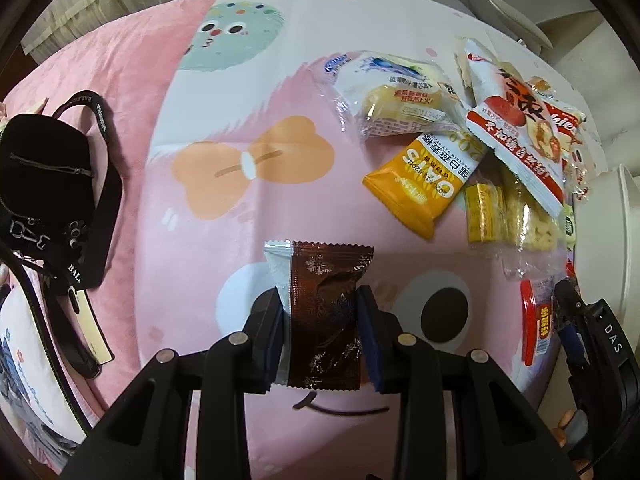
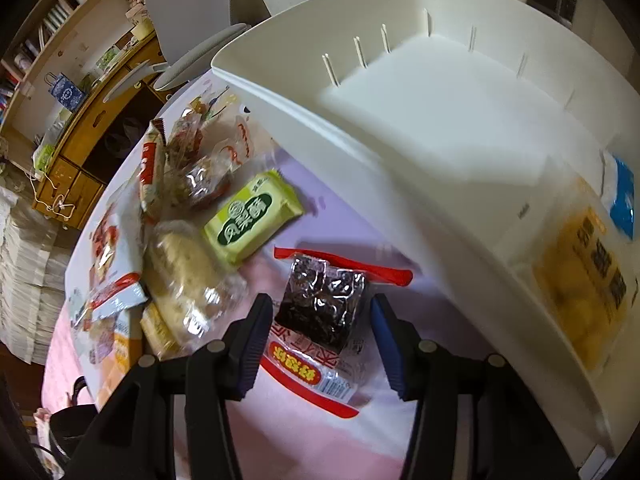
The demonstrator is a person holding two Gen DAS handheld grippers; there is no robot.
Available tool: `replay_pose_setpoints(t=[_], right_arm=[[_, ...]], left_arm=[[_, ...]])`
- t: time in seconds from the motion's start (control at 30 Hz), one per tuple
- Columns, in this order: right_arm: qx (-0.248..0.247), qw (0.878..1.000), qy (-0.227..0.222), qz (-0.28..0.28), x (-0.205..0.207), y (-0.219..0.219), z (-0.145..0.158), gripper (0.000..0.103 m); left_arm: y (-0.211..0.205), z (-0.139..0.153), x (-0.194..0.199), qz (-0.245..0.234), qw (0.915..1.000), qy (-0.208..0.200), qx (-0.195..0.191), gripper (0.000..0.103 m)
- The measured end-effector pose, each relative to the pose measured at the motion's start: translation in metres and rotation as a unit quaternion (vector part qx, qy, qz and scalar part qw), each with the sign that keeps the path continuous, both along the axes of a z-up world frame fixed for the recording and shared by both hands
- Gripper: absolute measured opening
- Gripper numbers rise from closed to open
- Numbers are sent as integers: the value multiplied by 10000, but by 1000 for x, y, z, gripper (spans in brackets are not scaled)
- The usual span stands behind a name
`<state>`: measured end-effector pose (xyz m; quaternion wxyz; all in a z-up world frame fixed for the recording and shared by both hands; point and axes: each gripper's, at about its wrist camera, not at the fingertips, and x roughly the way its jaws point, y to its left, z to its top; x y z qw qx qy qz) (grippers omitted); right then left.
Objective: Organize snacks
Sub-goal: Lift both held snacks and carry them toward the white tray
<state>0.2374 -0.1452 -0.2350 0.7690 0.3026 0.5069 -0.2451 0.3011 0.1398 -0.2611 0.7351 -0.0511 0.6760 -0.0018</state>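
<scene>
My left gripper (image 1: 320, 312) is shut on a brown foil snack packet (image 1: 324, 316) and holds it above the pink cartoon cloth (image 1: 248, 128). A pile of snacks lies at the right: an orange oats bar (image 1: 424, 178), a cake in clear wrap (image 1: 392, 92) and a red-and-white packet (image 1: 520, 136). My right gripper (image 2: 322, 320) is open, its fingers either side of a clear red-edged packet with a dark seaweed snack (image 2: 320, 312) lying on the cloth. A green packet (image 2: 252, 216) lies beyond it. The white bin (image 2: 440, 112) stands to the right and holds a yellow packet (image 2: 584, 292).
A black bag with straps (image 1: 44, 184) lies on the pink bedding at left. The right gripper's body (image 1: 592, 340) shows at the left view's right edge. A wooden shelf unit (image 2: 80, 92) and a grey chair (image 2: 192, 4) stand beyond the table.
</scene>
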Motion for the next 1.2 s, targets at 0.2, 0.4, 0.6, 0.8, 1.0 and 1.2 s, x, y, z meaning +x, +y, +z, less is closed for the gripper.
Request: replay_pose_setpoints(t=[0.2, 0.4, 0.6, 0.8, 1.0, 1.2], right_arm=[[165, 9997, -150, 126, -15, 16, 15, 51], [222, 9988, -290, 317, -38, 32, 35, 51], [179, 9979, -460, 430, -63, 38, 57, 51], [35, 9956, -760, 555, -85, 40, 82, 51], [-116, 9924, -1012, 694, -117, 41, 102, 51], [-171, 9901, -1158, 771, -143, 36, 116, 51]], left_arm=[[15, 22, -18, 24, 9998, -137, -151, 32], [25, 49, -40, -10, 9991, -266, -343, 32], [30, 76, -70, -67, 9978, -453, -472, 32], [30, 99, -100, -158, 9960, -670, -567, 32], [22, 119, -133, -385, 9932, -901, -632, 32], [5, 132, -155, -671, 9901, -998, -725, 32]])
